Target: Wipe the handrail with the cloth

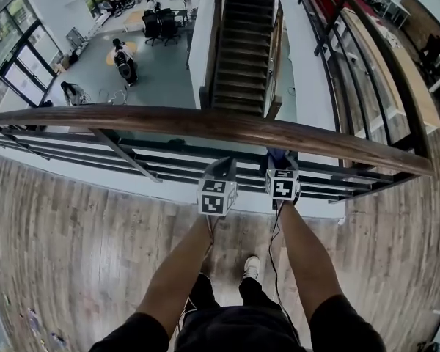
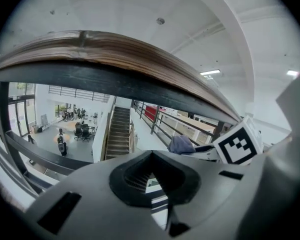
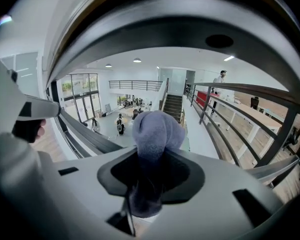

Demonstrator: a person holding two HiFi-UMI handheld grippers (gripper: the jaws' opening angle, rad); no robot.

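The right hand-held gripper (image 3: 151,176) is clamping a bunched blue-grey cloth (image 3: 157,131), holding it just under the wooden handrail (image 1: 205,123). Beside it, the left hand-held gripper (image 2: 155,181) is hovering, jaws together and gripping nothing.

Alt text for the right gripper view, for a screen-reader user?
The right gripper is shut on a bunched blue-grey cloth that pokes up from between its jaws, under the handrail arching across the top. Beyond are dark railing bars, a staircase and an open hall below.
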